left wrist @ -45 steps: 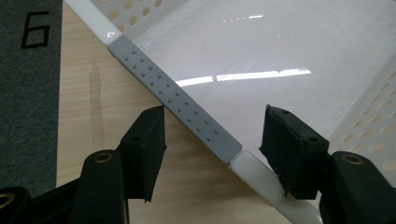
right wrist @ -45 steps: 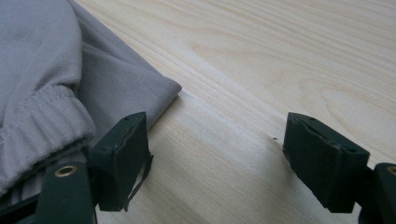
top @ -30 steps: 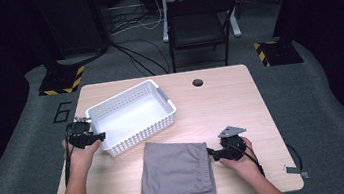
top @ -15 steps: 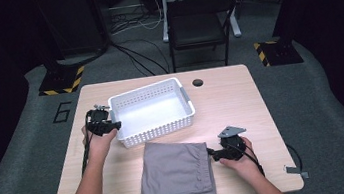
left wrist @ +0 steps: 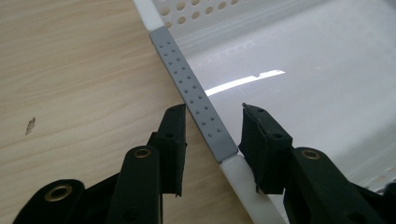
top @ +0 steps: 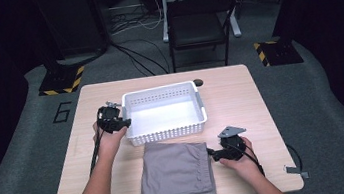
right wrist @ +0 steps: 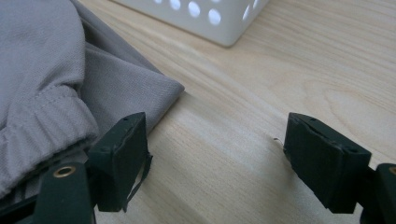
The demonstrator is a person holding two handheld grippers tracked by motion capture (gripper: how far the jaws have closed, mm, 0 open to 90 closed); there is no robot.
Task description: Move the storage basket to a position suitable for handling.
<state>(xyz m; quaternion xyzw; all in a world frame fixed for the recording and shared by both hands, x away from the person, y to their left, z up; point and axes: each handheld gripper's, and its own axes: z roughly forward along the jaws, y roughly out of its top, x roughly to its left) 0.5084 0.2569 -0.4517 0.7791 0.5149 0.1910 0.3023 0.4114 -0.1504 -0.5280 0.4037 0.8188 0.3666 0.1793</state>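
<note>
Basket (top: pixel 164 113) sits square behind the folded cloth (top: pixel 176 174) near the table's front edge, its grey-padded left rim straddled by the left gripper (left wrist: pixel 212 135), whose jaws are not quite pinching, while the right gripper (right wrist: pixel 217 158) waits spread wide at the cloth's right corner.

Black chair (top: pixel 201 20) behind table (top: pixel 240 93), grey carpet (top: pixel 332 106).

The basket (top: pixel 163 113) sits mid-table (top: pixel 241 98); the folded cloth (top: pixel 176 174) lies just before it, near the front edge
</note>
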